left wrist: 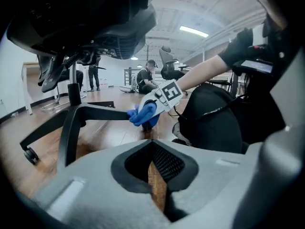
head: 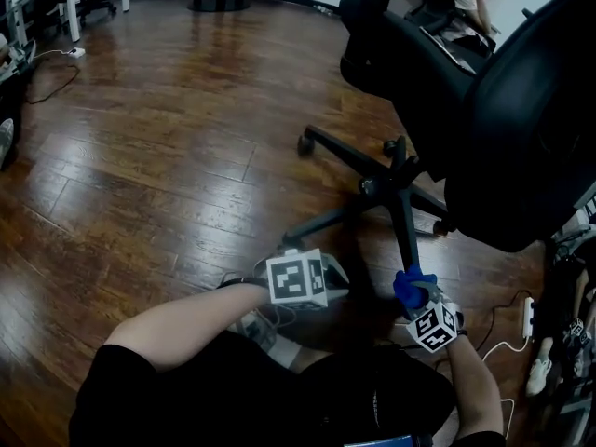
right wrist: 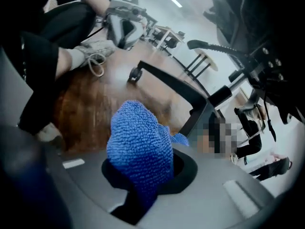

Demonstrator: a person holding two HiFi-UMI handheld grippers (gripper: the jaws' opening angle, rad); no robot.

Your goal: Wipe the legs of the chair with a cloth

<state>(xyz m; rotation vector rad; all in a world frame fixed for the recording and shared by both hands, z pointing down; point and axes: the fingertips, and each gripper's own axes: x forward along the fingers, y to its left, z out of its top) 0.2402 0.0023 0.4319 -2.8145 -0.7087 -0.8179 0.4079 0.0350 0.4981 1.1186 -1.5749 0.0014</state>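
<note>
The right tool (head: pixel 421 298) grips the blue cloth (head: pixel 411 285), bunched at the near end of a chair leg (head: pixel 404 226). I'd press it flat and drag along the leg's full length. The left tool (left wrist: pixel 155 180) is closed, empty.

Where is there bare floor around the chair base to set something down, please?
The wooden floor left of the chair base lies largely bare up to the desk legs. Right of it a power strip crowds the floor; in front, the person.
</note>
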